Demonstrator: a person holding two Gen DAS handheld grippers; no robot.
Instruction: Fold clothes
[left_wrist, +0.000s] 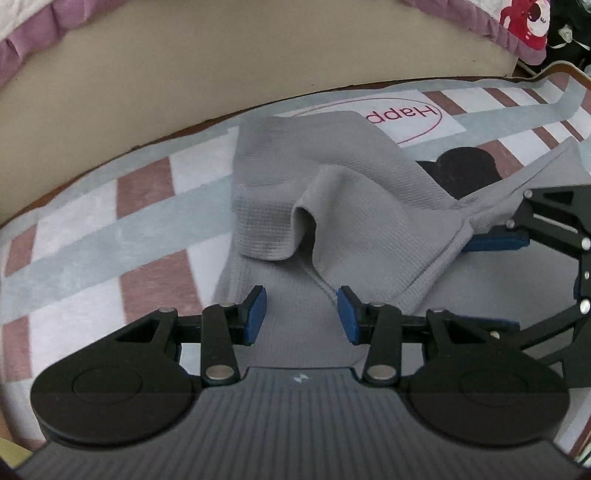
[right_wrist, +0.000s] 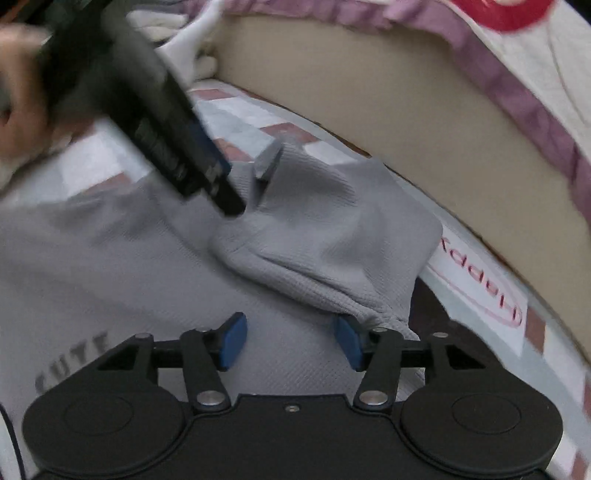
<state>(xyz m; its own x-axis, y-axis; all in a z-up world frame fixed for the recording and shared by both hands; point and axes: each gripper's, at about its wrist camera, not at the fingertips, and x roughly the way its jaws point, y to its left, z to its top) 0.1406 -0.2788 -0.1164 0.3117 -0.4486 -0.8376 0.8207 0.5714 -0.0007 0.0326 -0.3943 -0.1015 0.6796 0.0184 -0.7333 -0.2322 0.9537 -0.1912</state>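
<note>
While grey garment (left_wrist: 354, 206) lies rumpled, both grippers open

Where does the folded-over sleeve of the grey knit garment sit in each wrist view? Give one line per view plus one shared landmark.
Left wrist view: the folded-over sleeve of the grey knit garment lies centre, beyond the open gripper.
Right wrist view: the sleeve lies centre-right, above the open gripper.
Shared landmark: the white "Happy" label with red oval on the checked mat.

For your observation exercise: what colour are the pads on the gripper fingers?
Blue pads, clearest in the left wrist view.
</note>
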